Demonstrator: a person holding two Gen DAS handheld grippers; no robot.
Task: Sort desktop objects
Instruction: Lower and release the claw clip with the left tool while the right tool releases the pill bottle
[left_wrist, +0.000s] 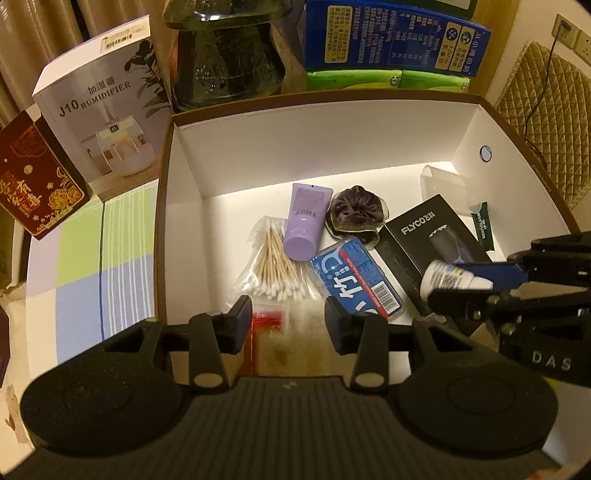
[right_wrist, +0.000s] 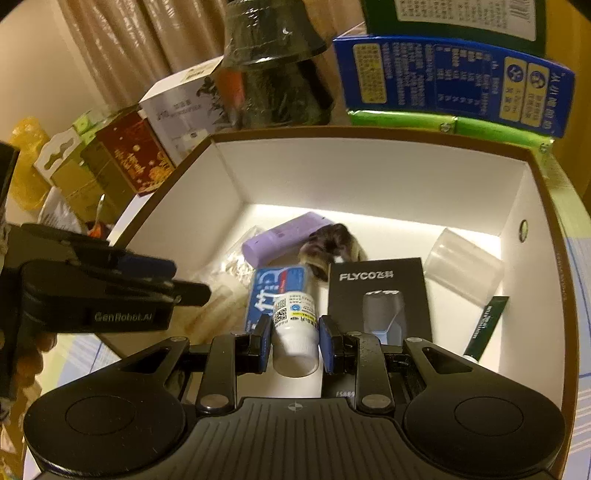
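A: Evidently the box (left_wrist: 177, 173) is used as the collecting bin; the razor carton (right_wrist: 380, 295), tube (left_wrist: 306, 221), floss pack (left_wrist: 354, 280) and swabs (left_wrist: 275, 262) are already laid flat inside.

B: Is the bottle (right_wrist: 295, 332) meant for it too?

A: Likely. It is clamped by the right hand-held gripper (right_wrist: 293, 343) over the box floor. The left hand-held gripper (left_wrist: 284, 325) is held open above a blurred packet (left_wrist: 291, 343), apparently let go.

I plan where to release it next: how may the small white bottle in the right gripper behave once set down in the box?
The small white bottle is round, so laid on its side it would probably roll. It looks like hard plastic, likely light and stiff. The right gripper pinches its smooth sides, so it might slip.
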